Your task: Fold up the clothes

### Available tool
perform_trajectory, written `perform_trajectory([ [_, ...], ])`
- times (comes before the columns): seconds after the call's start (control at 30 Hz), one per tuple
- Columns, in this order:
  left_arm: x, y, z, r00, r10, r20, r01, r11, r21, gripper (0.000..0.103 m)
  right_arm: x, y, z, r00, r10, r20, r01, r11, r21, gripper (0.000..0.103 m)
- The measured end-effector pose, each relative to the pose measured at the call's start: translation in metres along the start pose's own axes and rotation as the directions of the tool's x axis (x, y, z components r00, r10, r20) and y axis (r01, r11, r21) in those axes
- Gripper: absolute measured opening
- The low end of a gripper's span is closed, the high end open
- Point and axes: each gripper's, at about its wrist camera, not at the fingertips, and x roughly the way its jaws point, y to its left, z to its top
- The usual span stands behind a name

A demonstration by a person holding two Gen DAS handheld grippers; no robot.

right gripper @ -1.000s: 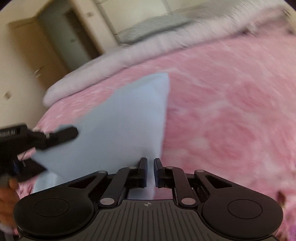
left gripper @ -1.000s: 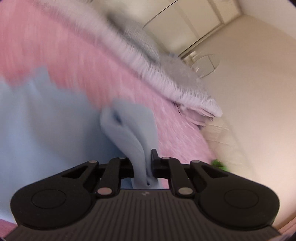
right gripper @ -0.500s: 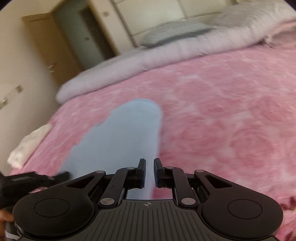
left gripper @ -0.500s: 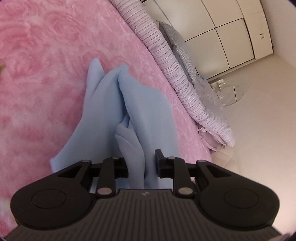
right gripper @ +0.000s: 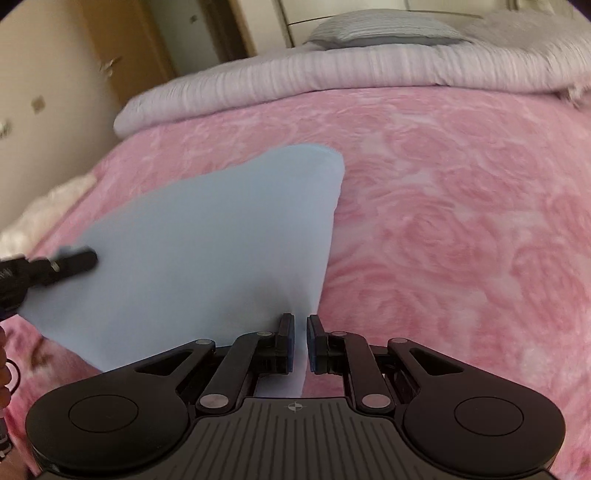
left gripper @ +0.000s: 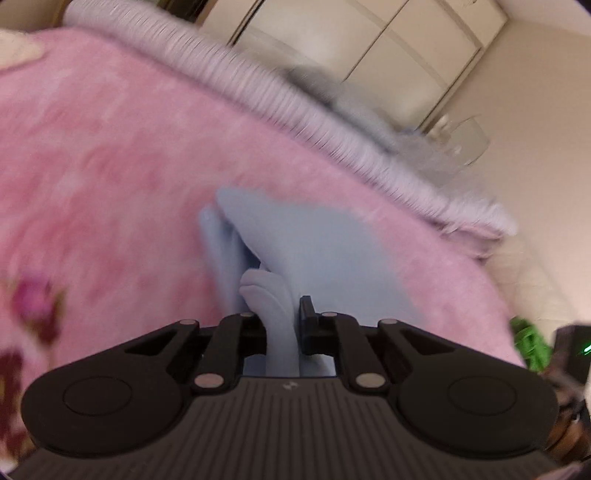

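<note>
A light blue garment [right gripper: 207,236] lies spread on the pink rose-patterned blanket [right gripper: 461,221], held taut between both grippers. My right gripper [right gripper: 300,332] is shut on its near right edge, which passes between the pads. In the right wrist view my left gripper [right gripper: 70,262] holds the garment's left corner. In the blurred left wrist view my left gripper [left gripper: 282,321] has its jaws closing, and the pads press on a bunched fold of the garment [left gripper: 314,240]. The rest of the cloth trails ahead over the blanket [left gripper: 110,166].
A striped lilac duvet [right gripper: 295,74] and a grey pillow [right gripper: 384,27] lie across the bed's far end. A white cloth [right gripper: 44,206] sits at the left edge. Wardrobe doors [left gripper: 369,48] stand behind. A person's hand [right gripper: 2,369] shows at far left.
The left jaws stood wider around the blue fold half a second ago and have narrowed onto it. Both grippers shifted sideways, and the garment now lies stretched flatter between them.
</note>
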Motion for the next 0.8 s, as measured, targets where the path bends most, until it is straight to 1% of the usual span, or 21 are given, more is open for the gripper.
perform_trajectory([
  [0.1,-0.002,0.005,-0.006,1.000,0.001,0.016,-0.001,1.000,-0.017,0.009,0.003,0.006,-0.001,1.000,-0.011,-0.002,0.010,0.997,-0.071,0.012],
  [0.2,0.011,0.012,-0.002,1.000,0.018,-0.006,-0.018,1.000,-0.018,0.014,0.009,0.007,-0.002,1.000,-0.010,0.005,0.011,0.997,-0.079,0.012],
  [0.27,0.014,0.016,0.002,0.999,0.013,-0.032,-0.015,0.999,-0.035,0.015,0.011,0.002,0.000,1.000,0.003,0.011,-0.002,0.999,-0.032,0.012],
  [0.3,0.011,0.016,0.004,0.999,0.009,-0.038,-0.010,0.999,-0.044,0.016,0.009,-0.005,0.001,1.000,0.018,0.009,-0.018,1.000,0.016,0.013],
  [0.33,0.007,0.017,0.006,0.999,0.003,-0.040,-0.006,0.998,-0.058,0.018,0.007,-0.014,0.002,0.999,0.042,0.003,-0.042,0.996,0.083,0.013],
  [0.37,0.003,0.020,0.007,0.999,-0.004,-0.036,0.001,0.996,-0.087,0.022,0.004,-0.025,0.002,0.997,0.071,-0.002,-0.070,0.985,0.161,0.015],
  [0.4,-0.004,0.023,0.007,1.000,-0.012,-0.027,0.009,0.991,-0.133,0.022,0.001,-0.040,-0.001,0.994,0.108,-0.003,-0.104,0.961,0.255,0.019],
  [0.43,-0.013,0.027,0.005,1.000,-0.013,-0.013,0.011,0.984,-0.178,0.027,-0.002,-0.055,-0.004,0.990,0.141,0.002,-0.133,0.929,0.346,0.034],
  [0.47,-0.023,0.030,0.003,1.000,-0.006,0.003,0.006,0.977,-0.212,0.032,-0.006,-0.068,-0.010,0.985,0.173,0.016,-0.163,0.891,0.423,0.053],
  [0.5,-0.033,0.034,0.002,1.000,0.005,0.021,0.000,0.970,-0.241,0.034,-0.010,-0.081,-0.016,0.976,0.213,0.037,-0.203,0.846,0.492,0.062],
  [0.57,-0.047,0.043,0.001,0.999,0.013,0.044,0.001,0.953,-0.302,0.041,-0.017,-0.102,-0.030,0.956,0.283,0.080,-0.273,0.755,0.596,0.065],
  [0.6,-0.051,0.046,0.001,0.999,-0.005,0.049,0.021,0.944,-0.330,0.043,-0.020,-0.108,-0.035,0.950,0.297,0.093,-0.288,0.725,0.625,0.067],
  [0.63,-0.050,0.047,0.001,0.999,-0.029,0.042,0.042,0.939,-0.341,0.048,-0.023,-0.112,-0.039,0.944,0.313,0.105,-0.304,0.700,0.647,0.067],
  [0.67,-0.047,0.046,0.001,0.998,-0.050,0.024,0.055,0.939,-0.340,0.049,-0.023,-0.114,-0.042,0.937,0.331,0.110,-0.319,0.682,0.658,0.068],
  [0.7,-0.041,0.045,0.001,0.999,-0.050,-0.001,0.047,0.941,-0.334,0.049,-0.022,-0.113,-0.043,0.933,0.342,0.110,-0.326,0.675,0.662,0.069],
  [0.77,-0.025,0.043,0.000,0.998,-0.012,-0.059,-0.007,0.951,-0.308,0.049,-0.018,-0.108,-0.043,0.932,0.346,0.108,-0.328,0.679,0.657,0.069],
  [0.8,-0.017,0.042,0.000,0.996,0.008,-0.087,-0.033,0.955,-0.293,0.049,-0.017,-0.104,-0.042,0.933,0.343,0.107,-0.327,0.687,0.648,0.069],
])
